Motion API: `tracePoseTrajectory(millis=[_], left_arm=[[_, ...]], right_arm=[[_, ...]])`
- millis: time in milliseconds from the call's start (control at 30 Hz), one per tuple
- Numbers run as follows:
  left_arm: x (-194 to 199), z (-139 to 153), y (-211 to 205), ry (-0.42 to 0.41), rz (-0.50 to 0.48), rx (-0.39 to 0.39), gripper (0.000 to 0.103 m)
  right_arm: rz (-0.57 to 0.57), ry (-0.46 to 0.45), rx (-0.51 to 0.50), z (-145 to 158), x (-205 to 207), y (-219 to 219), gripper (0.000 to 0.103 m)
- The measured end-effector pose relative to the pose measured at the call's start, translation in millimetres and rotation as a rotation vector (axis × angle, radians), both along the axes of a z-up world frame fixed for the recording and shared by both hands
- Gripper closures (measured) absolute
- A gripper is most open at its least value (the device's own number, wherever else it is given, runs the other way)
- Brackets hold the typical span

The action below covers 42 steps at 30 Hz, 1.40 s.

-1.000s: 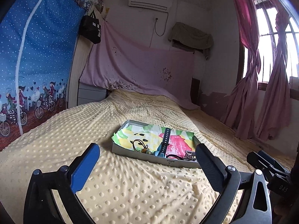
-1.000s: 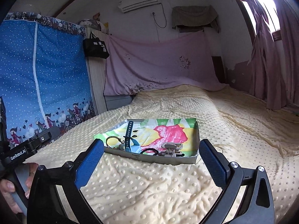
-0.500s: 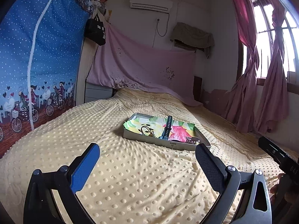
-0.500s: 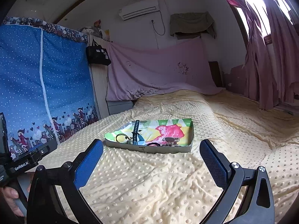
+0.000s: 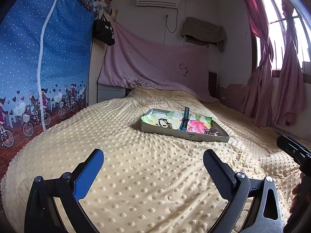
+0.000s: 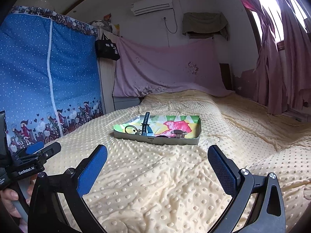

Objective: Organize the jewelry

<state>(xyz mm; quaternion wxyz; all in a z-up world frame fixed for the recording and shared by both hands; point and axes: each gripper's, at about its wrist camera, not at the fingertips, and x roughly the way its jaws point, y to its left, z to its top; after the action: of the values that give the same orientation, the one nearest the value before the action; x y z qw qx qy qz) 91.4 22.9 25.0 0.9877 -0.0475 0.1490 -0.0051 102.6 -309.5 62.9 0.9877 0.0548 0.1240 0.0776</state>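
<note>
A shallow grey tray (image 5: 182, 134) (image 6: 155, 140) lined with colourful paper lies on the yellow dotted bedspread. In it are a dark blue watch strap (image 5: 184, 119) (image 6: 145, 123), a black cord loop (image 5: 162, 123) (image 6: 129, 128) at the left and a brown hair clip (image 5: 210, 131) (image 6: 179, 133) at the right. My left gripper (image 5: 153, 161) is open and empty, well short of the tray. My right gripper (image 6: 157, 157) is open and empty, also short of the tray. The left gripper also shows at the left edge of the right wrist view (image 6: 37, 153).
The bedspread (image 5: 136, 165) covers the whole bed. A blue dotted wardrobe cover (image 5: 38, 68) stands along the left side. Pink curtains (image 5: 281, 77) hang at the right. A pink sheet (image 5: 155, 68) drapes the headboard behind the tray.
Both grippers have pulled back from the tray, which now looks smaller and farther away. Both stay open and empty.
</note>
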Motion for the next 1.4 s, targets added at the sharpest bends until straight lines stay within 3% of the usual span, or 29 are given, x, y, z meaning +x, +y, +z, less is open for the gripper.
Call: tracePoseTrajectory(millis=[367,1400], left_arm=[[10,-5,3,0.026,0.020,-0.017,0.000],[9,-6,-7,0.016,0.008,0.010,0.000]], right_arm=[[0.003,0.050,0.005,-15,17,11,0.001],[-0.003,0.063,0.012,-18,19,12,0.001]])
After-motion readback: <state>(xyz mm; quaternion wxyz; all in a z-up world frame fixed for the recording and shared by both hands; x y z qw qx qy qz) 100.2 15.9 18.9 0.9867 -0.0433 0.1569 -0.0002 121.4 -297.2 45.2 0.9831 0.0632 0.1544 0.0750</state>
